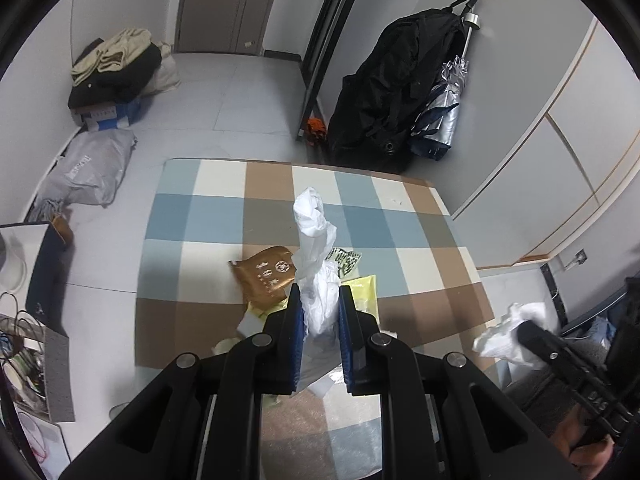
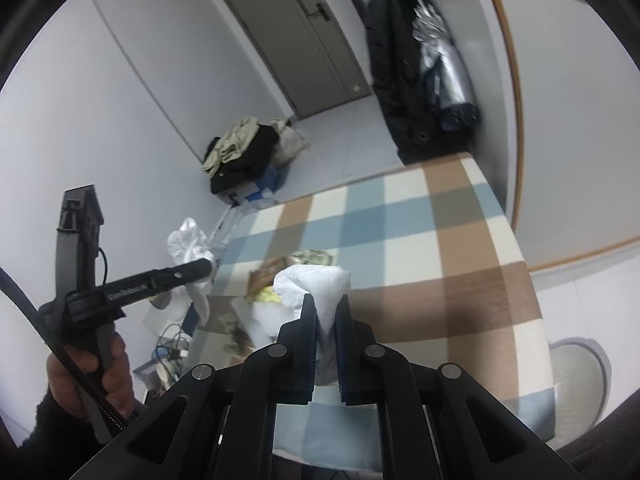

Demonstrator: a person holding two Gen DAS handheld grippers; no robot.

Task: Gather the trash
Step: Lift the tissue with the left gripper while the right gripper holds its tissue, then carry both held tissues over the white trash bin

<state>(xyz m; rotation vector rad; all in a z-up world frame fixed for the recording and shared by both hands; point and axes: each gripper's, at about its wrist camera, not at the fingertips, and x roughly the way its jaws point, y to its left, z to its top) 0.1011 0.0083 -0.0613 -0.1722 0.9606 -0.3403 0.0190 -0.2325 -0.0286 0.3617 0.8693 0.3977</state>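
My left gripper [image 1: 319, 292] is shut on a crumpled white plastic bag [image 1: 314, 232] that stands up from between its blue pads, above the checked tablecloth [image 1: 420, 240]. Under it lie a gold wrapper [image 1: 266, 276], a black-and-white patterned wrapper [image 1: 346, 260], a yellow packet [image 1: 366, 292] and a white block [image 1: 250, 324]. My right gripper [image 2: 325, 300] is shut on bunched white plastic [image 2: 316, 280]. At the table's right edge the right gripper [image 1: 524, 328] shows white plastic [image 1: 508, 332] at its tip. Beyond the table's left edge the left gripper [image 2: 206, 266] shows its bag [image 2: 188, 244]. I cannot tell whether both hold one bag.
A black coat [image 1: 384, 92] and a silver umbrella [image 1: 444, 108] hang on the wall behind the table. Clothes piled on boxes [image 1: 116, 68] and a grey parcel bag [image 1: 92, 172] lie on the floor at left. Cables and clutter [image 1: 20, 340] sit near left. A round pale object [image 2: 580, 376] is beside the table's right.
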